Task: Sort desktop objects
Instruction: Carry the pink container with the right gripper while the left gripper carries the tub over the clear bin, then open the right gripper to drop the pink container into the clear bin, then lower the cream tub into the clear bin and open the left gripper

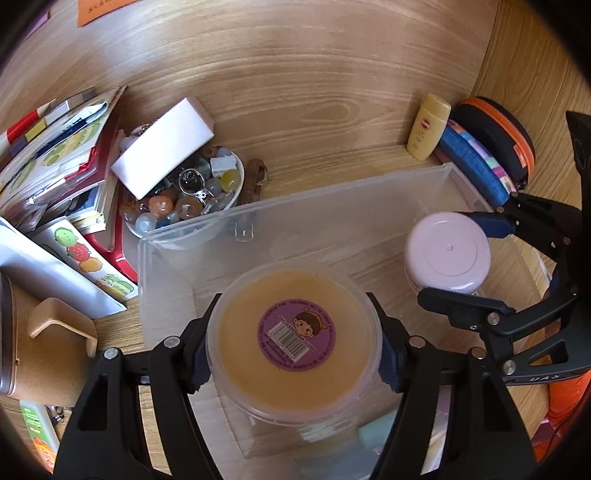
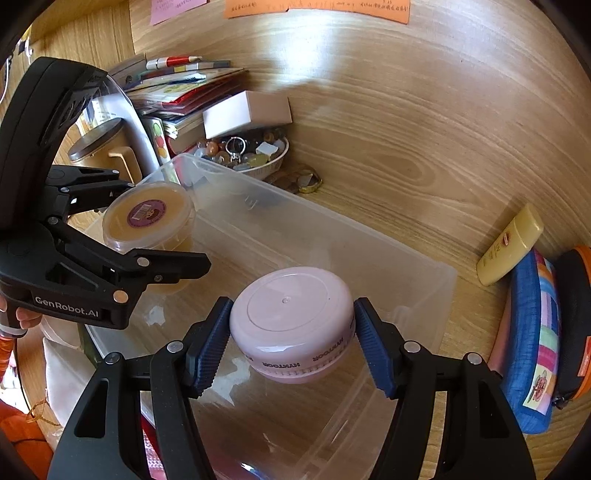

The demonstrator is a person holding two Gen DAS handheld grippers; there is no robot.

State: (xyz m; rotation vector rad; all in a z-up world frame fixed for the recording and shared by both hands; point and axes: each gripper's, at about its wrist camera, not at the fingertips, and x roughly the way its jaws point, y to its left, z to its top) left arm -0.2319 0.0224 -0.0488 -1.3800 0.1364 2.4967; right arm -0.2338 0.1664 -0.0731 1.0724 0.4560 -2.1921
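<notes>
Inside the clear bin [image 2: 332,236], both tubs' bases are hidden.

Orange note [image 2: 317,9] & pink note [image 2: 177,7] on wood wall.

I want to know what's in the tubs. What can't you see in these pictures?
- Orange tub, left wrist view: lid covers the contents.
- Pink jar, right wrist view: lid hides the inside; underside out of sight.
- Orange notes, right wrist view: cut off by the top edge, writing too small.
</notes>
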